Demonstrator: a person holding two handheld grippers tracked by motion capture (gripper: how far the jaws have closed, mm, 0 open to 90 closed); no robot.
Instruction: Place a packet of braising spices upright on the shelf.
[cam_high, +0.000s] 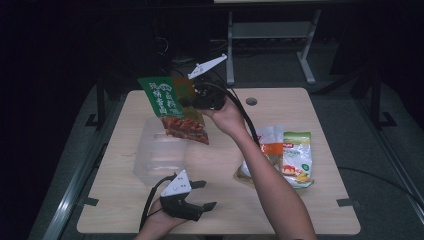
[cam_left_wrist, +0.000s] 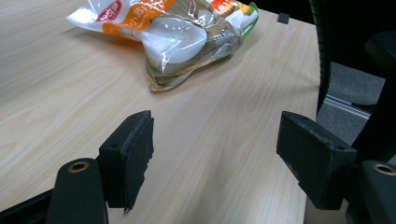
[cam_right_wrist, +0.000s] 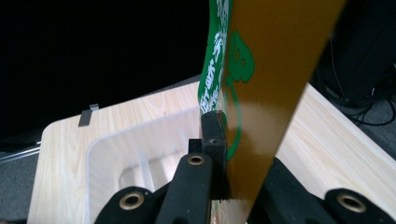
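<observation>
A green and red snack bag hangs in the air over a clear plastic bin at the table's left. My right gripper is shut on the bag's upper edge. In the right gripper view the bag is pinched between the jaws, with the bin below. My left gripper rests open near the table's front edge, nothing between its jaws. In the left gripper view the pads stand wide apart over bare wood.
Two more snack packets lie at the table's right: an orange and white one and a green and white one. A round cable hole sits near the table's far edge.
</observation>
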